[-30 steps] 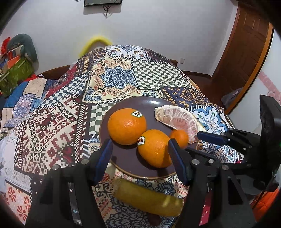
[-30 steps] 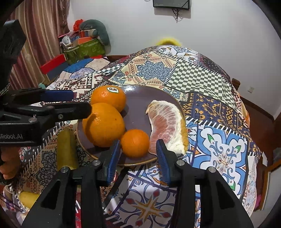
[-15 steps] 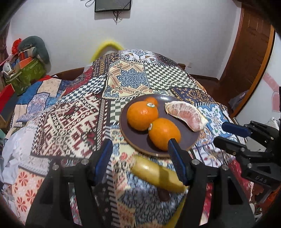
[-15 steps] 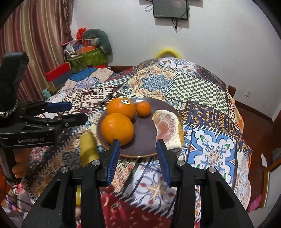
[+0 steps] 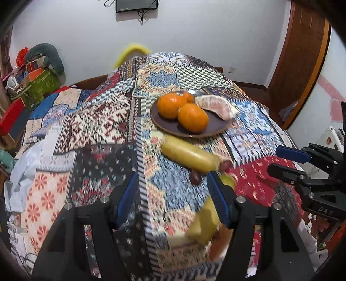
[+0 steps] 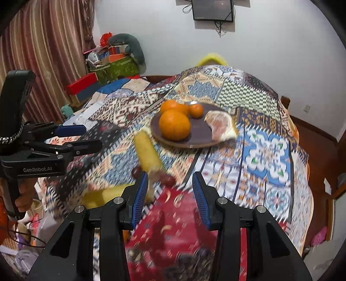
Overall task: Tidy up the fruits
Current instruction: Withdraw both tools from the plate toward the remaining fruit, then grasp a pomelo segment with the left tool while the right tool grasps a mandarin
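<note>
My left gripper (image 5: 173,198) sits at the bottom of its own view with the jaws spread and nothing between them but blurred tablecloth (image 5: 90,129). My right gripper (image 6: 170,194) is set narrower, yet its blue pads also stand apart and pinch nothing. Each tool shows in the other's view: the right one at the right edge, the left one at the left edge, where fingers of a hand (image 6: 21,196) wrap its handle.

Just past my left fingertips lies a yellow fruit (image 5: 205,222), partly behind the right-hand finger, with a greenish round fruit (image 5: 228,181) beside that finger's tip. Above them, two small dark red fruits (image 5: 195,177) lie near the end of a long yellow fruit (image 5: 190,154), which rests on the cloth just below the plate.

The brown plate (image 5: 216,127) is in the upper middle of both views. On it are two big oranges (image 5: 193,117) touching each other, a small orange (image 6: 195,110) behind them, and a peeled citrus segment (image 6: 221,125) at the plate's right edge.

At the upper left, boxes and bags (image 6: 112,62) are piled by a striped curtain (image 6: 49,49); a dark screen (image 6: 213,9) hangs on the white wall.
</note>
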`<state>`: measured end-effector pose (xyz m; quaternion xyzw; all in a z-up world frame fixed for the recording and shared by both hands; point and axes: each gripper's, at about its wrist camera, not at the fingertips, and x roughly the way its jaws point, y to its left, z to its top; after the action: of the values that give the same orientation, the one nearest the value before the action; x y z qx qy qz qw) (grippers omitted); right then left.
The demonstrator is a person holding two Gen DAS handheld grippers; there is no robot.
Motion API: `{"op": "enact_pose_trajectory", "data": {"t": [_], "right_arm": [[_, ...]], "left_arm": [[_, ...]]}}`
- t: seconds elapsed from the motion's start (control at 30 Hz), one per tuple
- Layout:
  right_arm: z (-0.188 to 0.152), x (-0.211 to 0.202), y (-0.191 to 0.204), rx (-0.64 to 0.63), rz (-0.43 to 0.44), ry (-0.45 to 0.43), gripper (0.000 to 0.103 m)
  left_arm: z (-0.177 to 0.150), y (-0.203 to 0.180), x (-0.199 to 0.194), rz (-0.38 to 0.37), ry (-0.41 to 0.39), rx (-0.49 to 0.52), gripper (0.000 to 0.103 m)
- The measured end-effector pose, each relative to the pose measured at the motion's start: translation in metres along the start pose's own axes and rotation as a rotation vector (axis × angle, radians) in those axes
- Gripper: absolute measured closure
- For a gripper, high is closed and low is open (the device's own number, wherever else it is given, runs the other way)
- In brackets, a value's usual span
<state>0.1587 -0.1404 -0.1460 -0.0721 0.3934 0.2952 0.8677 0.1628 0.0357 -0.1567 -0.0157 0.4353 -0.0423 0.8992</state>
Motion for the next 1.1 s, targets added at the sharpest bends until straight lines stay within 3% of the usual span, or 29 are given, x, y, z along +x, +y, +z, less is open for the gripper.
{"op": "enact_pose_trajectory", "data": {"t": [0.47,0.73,0.97,1.1], "right_arm": [[-0.047,0.003,0.046,-0.046,0.076,0.086,0.064],[-0.051,0.027,0.055,-0.072,0.095,0.151,0.064],[-0.056,0.035,0.057,-0.063,0.111,0.146,0.068],[-0.055,0.030,0.051,-0.044,0.121,0.127,0.074]], "left_arm": [[-0.043,-0.021,-0.021,-0.028,0.033,0.035,0.038],[-0.054,-0.020,-0.021,-0.046,0.036,0.031,0.038],[-0.059,-0.027,-0.016,-0.064,0.060,0.050,0.038],[-0.062,-0.031,-0.012,-0.090,0.088,0.050,0.054]]}}
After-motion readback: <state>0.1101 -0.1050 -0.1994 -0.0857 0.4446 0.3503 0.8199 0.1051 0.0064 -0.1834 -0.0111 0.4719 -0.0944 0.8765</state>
